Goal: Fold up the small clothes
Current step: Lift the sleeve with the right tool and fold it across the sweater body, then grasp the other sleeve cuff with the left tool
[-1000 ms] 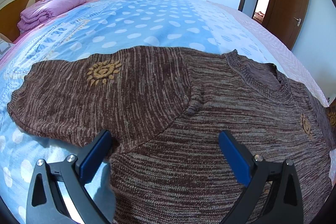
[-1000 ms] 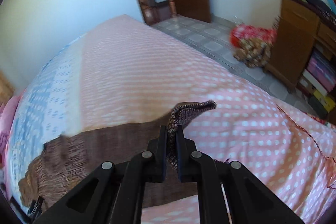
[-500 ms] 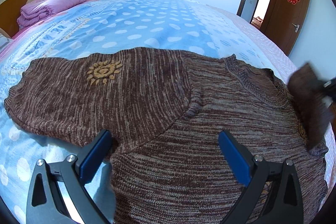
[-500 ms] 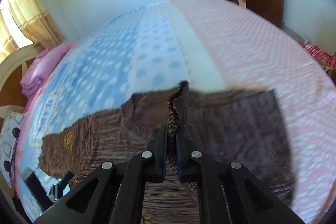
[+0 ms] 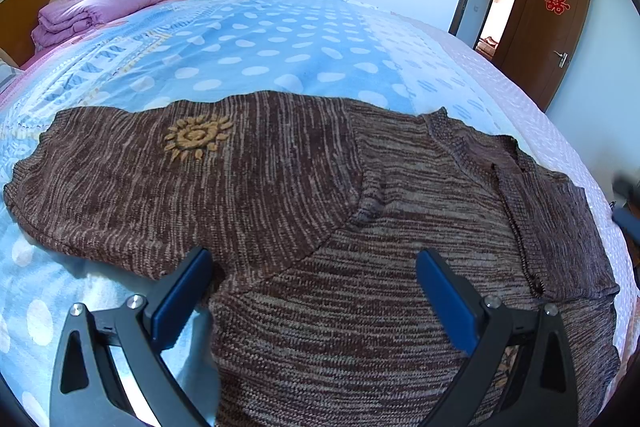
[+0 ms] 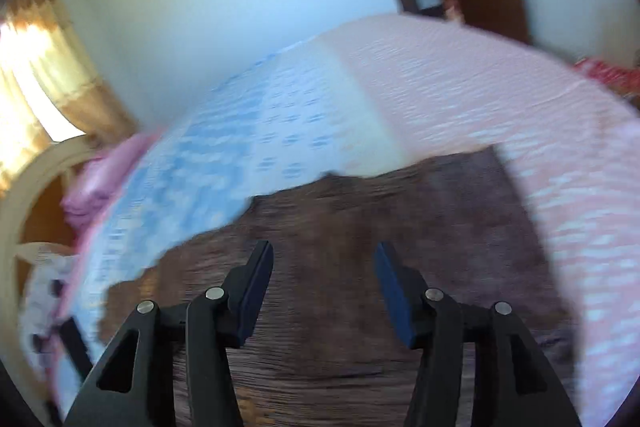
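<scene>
A small brown knitted sweater [image 5: 328, 227] with a yellow sun motif [image 5: 198, 139] lies flat on the bed. Its left sleeve stretches out to the left; the right sleeve [image 5: 556, 231] is folded back over the body. My left gripper [image 5: 316, 267] hovers open just above the sweater's lower body, nothing between its blue pads. In the blurred right wrist view my right gripper [image 6: 324, 259] hangs over the sweater [image 6: 360, 227], its jaws opening with nothing between them. The right gripper shows as a dark blur [image 5: 626, 203] at the left wrist view's right edge.
The bed is covered by a blue dotted sheet [image 5: 260, 43] on the left and a pink one [image 6: 500, 99] on the right. A folded purple quilt [image 5: 96, 9] lies by the headboard. An open wooden door [image 5: 556, 27] stands at the far right.
The right gripper carried the sleeve leftward over the sweater's body, then let it go and opened. The sleeve now lies folded on the body. The left gripper stayed still and open.
</scene>
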`<state>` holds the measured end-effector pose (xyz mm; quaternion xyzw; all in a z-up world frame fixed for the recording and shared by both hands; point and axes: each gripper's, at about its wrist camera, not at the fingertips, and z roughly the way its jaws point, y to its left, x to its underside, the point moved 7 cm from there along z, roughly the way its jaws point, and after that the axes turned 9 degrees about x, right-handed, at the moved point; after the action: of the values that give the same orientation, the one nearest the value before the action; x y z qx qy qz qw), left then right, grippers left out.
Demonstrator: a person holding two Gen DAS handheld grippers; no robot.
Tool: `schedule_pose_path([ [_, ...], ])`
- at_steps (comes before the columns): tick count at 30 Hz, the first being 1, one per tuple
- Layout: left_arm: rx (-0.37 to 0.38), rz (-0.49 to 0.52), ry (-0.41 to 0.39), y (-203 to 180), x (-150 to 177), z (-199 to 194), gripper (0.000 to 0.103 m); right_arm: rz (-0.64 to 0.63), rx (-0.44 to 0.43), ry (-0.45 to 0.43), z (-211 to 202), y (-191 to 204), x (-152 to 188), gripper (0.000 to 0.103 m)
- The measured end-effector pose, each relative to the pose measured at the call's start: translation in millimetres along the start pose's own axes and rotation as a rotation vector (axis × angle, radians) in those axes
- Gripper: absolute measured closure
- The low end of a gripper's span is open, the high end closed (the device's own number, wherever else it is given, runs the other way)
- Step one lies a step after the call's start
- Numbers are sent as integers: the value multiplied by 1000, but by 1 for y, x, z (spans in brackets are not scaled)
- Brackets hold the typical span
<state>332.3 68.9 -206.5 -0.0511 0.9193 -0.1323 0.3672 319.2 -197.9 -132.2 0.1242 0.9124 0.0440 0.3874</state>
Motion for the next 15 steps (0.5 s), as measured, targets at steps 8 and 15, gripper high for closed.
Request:
schedule_pose_path([
  [8,-11,7,6,0,1,1,0,-162,5,98,29,37,68,48],
  [15,-22,13,13,0,1,1,0,-358,120,32,31,58,82,20],
])
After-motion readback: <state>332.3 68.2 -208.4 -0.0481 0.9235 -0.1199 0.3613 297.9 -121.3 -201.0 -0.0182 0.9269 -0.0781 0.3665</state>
